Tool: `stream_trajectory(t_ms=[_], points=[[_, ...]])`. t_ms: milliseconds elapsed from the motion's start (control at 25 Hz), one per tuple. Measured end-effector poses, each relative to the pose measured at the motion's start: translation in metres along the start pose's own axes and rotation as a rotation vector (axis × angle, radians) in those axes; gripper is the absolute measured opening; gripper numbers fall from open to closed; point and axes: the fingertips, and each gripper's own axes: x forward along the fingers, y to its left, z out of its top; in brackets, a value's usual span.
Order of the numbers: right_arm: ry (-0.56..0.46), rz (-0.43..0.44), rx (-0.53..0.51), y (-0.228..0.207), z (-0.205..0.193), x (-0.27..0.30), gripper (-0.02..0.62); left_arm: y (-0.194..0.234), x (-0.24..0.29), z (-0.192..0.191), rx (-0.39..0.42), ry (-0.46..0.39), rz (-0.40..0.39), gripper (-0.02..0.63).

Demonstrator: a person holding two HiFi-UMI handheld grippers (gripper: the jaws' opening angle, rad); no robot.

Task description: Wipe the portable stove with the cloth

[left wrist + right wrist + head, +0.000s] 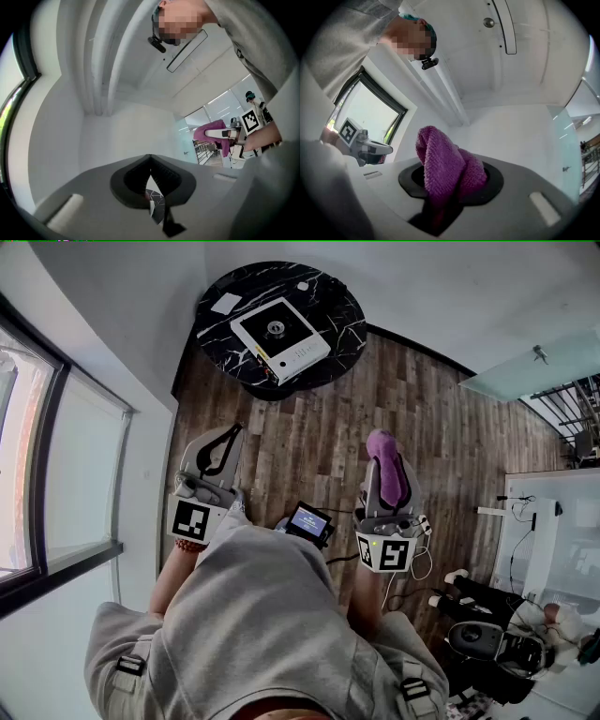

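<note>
The white portable stove (280,337) sits on a round black marble table (337,306) far ahead of me. A purple cloth (386,468) is clamped in my right gripper (385,470), held near my waist; in the right gripper view the cloth (443,171) bulges up out of the shut jaws of that gripper (449,187). My left gripper (221,448) is held at the same height, shut with nothing in it. In the left gripper view its jaws (150,185) meet, and the right gripper (233,136) with the cloth (212,132) shows to the side.
A small white card (226,304) lies on the table beside the stove. A window (37,465) runs along the left wall. A small screen device (307,523) hangs at my waist. White equipment and cables (525,549) stand at the right over the wooden floor (309,437).
</note>
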Motion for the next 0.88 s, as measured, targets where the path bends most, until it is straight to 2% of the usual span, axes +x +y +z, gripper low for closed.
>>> stream_trajectory(t_ms=[120,200,280,360,640,880], points=[[0.008,0.006,0.007,0.013,-0.007,0.015,0.15,0.019,-0.001,-0.008,-0.009,0.003,0.001,-0.003],[0.026,0.041,0.029,0.022,-0.014,0.027,0.156,0.031,0.001,-0.012,-0.015,0.0,-0.002,-0.002],[0.067,0.082,0.041,0.033,-0.027,0.042,0.167,0.041,0.004,-0.02,-0.017,0.009,-0.018,-0.002],[0.11,0.087,0.031,0.041,-0.042,0.055,0.172,0.051,0.008,-0.031,-0.026,0.023,-0.04,-0.002],[0.193,0.123,0.084,0.064,-0.072,0.096,0.173,0.076,0.019,-0.063,-0.105,0.078,-0.119,-0.002],[0.244,0.154,0.046,0.062,-0.096,0.131,0.173,0.092,0.052,-0.082,-0.174,0.056,-0.114,-0.002]])
